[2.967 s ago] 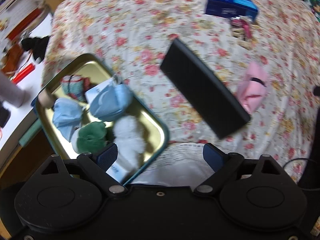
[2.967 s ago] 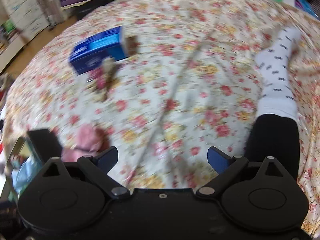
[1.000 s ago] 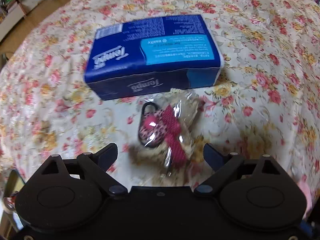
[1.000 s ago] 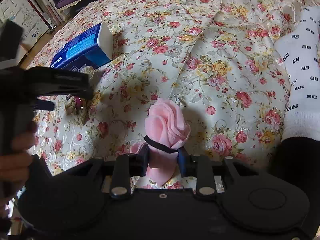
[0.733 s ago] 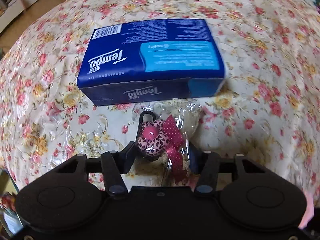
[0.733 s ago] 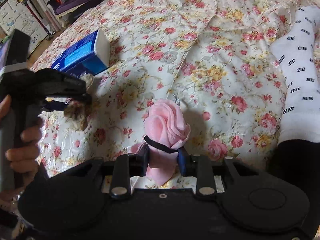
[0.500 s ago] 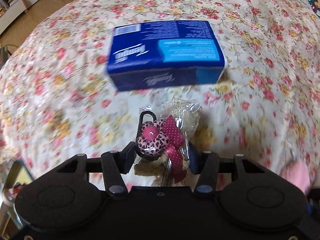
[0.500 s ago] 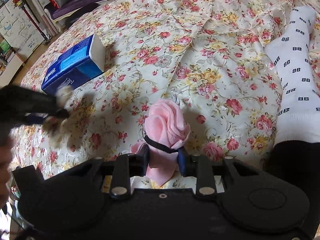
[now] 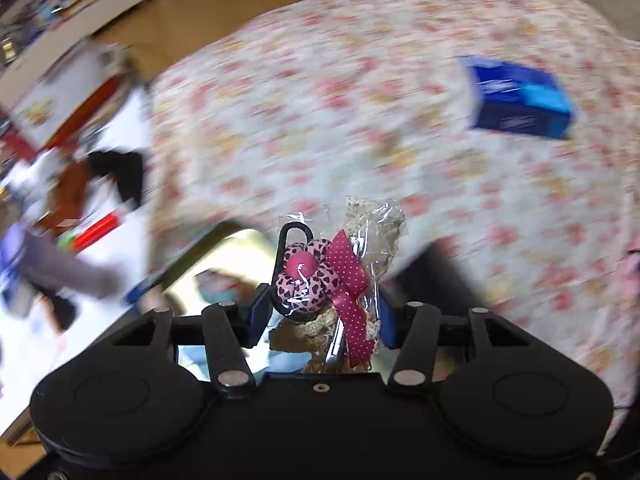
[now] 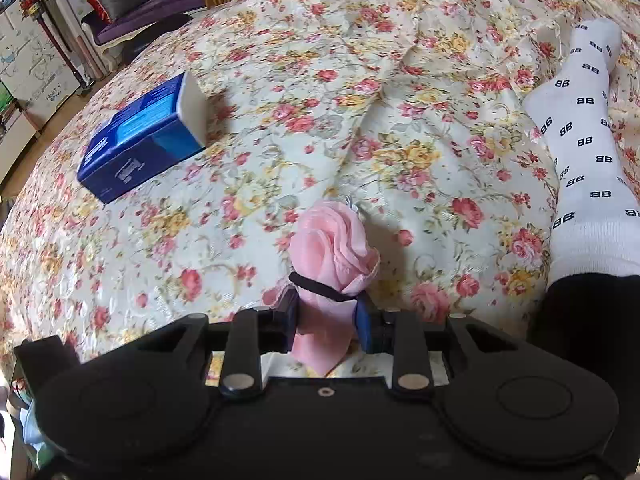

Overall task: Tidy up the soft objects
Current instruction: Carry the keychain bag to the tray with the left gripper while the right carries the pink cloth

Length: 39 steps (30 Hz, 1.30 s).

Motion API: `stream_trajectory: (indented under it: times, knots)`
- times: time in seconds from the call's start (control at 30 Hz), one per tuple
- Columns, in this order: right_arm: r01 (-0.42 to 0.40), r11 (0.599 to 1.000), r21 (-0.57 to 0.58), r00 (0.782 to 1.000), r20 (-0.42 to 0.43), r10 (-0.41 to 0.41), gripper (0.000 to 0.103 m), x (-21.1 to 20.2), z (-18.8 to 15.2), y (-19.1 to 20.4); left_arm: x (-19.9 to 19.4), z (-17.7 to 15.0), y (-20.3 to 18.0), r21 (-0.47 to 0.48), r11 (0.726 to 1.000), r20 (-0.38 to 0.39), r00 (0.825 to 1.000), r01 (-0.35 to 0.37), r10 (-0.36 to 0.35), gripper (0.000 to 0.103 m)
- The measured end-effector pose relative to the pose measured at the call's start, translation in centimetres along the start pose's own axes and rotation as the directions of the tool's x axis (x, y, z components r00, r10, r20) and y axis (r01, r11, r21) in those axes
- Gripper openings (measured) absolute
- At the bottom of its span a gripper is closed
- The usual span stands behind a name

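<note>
The bed is blurring behind the left hand-held gripper, which is clamping a wrapped hair tie; the right hand-held gripper is pinching a pink cloth.

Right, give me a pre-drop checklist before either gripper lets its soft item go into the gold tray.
1. Left gripper shut on the pink leopard-print hair tie in its clear plastic wrapper: ok.
2. Right gripper shut on the pink fabric bundle bound with a black band: ok.
3. Gold metal tray under the left gripper: ok, its rim and shiny floor show just beyond the fingers.
4. Free spot in the tray for the hair tie: cannot tell, the view is motion-blurred.
5. Tray under the right gripper: not ok, only floral bedspread lies below it.
6. Blue rectangular tissue pack clear of both grippers: ok.
</note>
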State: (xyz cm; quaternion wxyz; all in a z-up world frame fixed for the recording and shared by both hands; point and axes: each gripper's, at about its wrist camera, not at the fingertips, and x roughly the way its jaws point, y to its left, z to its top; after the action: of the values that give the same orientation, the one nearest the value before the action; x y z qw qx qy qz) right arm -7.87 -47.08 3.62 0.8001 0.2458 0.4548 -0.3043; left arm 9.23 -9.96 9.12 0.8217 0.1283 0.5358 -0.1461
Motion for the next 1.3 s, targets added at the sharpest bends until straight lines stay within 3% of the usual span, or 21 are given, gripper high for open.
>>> stream_trajectory:
  times: [0.17,0.4,0.63,0.77,0.8,0.87,1.03,1.17,1.3]
  knots:
    - [-0.025,0.999,-0.038,1.000,-0.002,0.024,0.029,-1.8,-1.3,2.3,2.7,-1.9,5.7,-0.081,0.996,-0.064,0.997,-0.037,0.032,0.051]
    - [-0.113,0.979,-0.168,0.993,0.019,0.118,0.029,-7.0,-4.6,8.2,5.7,-3.2,8.6,-0.166,0.985,-0.070,0.997,-0.043,0.031,0.051]
    - [-0.251,0.921,-0.296,0.966,-0.021,0.257,0.029,-10.9,-8.6,14.8,8.0,-3.6,9.4,-0.207,0.978,-0.055,0.998,-0.032,0.021,0.052]
    - [-0.329,0.876,-0.353,0.944,-0.101,0.314,0.029,-11.3,-10.7,18.7,8.8,-3.8,9.6,-0.196,0.979,-0.022,0.998,-0.058,0.055,0.063]
    - [-0.340,0.867,-0.364,0.940,-0.117,0.319,0.029,-11.1,-11.3,19.7,8.9,-3.8,9.7,-0.195,0.978,-0.003,0.997,-0.070,0.071,0.070]
    - [-0.350,0.849,-0.395,0.937,-0.147,0.318,0.029,-10.7,-12.4,21.6,9.0,-4.1,10.0,-0.193,0.976,0.025,0.994,-0.097,0.103,0.073]
    - [-0.363,0.817,-0.448,0.931,-0.216,0.294,0.029,-9.2,-14.9,25.8,9.6,-4.7,11.5,-0.188,0.974,0.042,0.990,-0.124,0.134,0.073]
    - [-0.368,0.804,-0.466,0.925,-0.269,0.268,0.029,-7.3,-16.5,28.5,9.1,-5.2,13.4,-0.259,0.965,0.052,0.997,-0.043,0.059,0.074]
    - [-0.359,0.784,-0.506,0.927,-0.292,0.236,0.029,-6.2,-18.2,30.8,9.3,-5.6,14.4,-0.313,0.949,0.033,0.999,-0.025,0.038,0.075]
